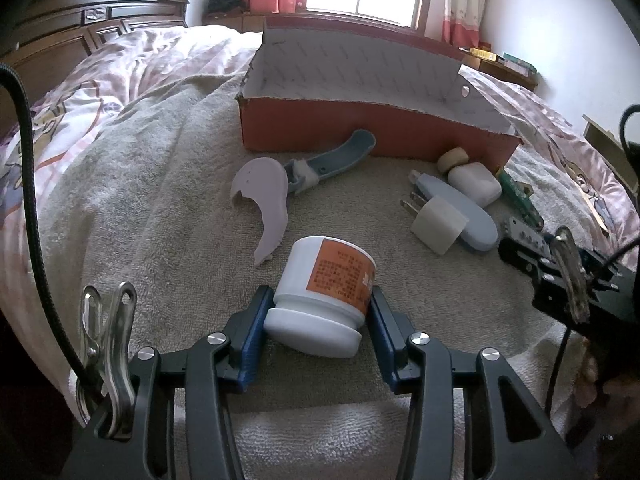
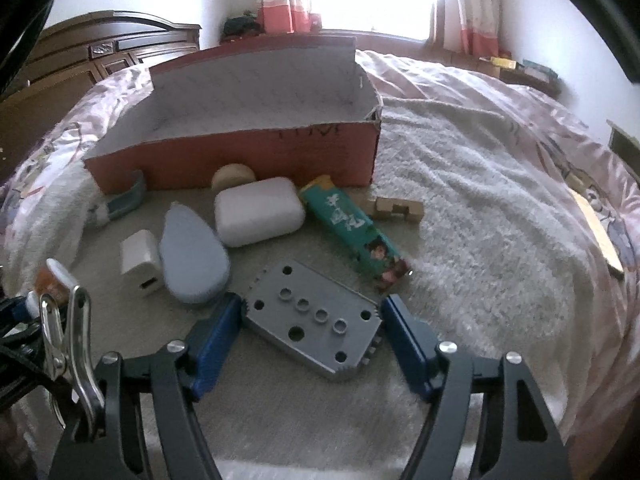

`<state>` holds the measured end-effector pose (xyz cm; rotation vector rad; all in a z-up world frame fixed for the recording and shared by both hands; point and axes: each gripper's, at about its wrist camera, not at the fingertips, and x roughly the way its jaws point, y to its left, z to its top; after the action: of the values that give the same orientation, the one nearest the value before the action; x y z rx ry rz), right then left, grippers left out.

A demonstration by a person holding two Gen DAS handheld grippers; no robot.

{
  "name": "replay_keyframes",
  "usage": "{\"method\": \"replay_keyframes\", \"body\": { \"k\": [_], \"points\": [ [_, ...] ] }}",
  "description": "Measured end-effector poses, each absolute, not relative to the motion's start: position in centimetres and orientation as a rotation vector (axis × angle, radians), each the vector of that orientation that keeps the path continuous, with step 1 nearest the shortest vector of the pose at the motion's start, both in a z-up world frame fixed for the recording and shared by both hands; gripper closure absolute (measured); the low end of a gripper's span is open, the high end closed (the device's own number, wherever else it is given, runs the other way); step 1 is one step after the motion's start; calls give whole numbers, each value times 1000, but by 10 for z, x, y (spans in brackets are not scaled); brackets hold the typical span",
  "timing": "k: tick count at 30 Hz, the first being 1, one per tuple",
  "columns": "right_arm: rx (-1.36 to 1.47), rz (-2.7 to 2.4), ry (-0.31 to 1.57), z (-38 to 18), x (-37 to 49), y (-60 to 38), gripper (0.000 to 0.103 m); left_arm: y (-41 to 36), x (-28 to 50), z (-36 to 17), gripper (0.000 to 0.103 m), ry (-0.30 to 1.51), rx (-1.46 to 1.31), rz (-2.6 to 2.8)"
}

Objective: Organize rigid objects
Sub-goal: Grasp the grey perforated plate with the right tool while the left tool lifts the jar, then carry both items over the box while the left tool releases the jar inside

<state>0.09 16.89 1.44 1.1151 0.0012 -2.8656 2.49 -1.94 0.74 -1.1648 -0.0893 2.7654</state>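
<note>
White jar, orange label unreadable: left gripper clamps it; right gripper clamps grey plate.

Both wrist cameras sit low over the bed, facing the red box closely; both share it.

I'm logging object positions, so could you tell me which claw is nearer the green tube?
Right. The right claw sits just before the green tube, straddling a grey plate; the left claw is farther left.
</note>
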Motion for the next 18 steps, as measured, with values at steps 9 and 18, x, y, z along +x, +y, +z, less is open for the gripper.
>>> {"method": "replay_keyframes", "body": {
  "k": [9, 18],
  "points": [
    [1086, -2788, -62, 20, 20, 168, 27, -14, 32, 15, 58, -92, -1133, 2754],
    [1032, -2761, -58, 31, 28, 163, 27, -11, 36, 21, 61, -110, -1116, 2738]
  ]
}}
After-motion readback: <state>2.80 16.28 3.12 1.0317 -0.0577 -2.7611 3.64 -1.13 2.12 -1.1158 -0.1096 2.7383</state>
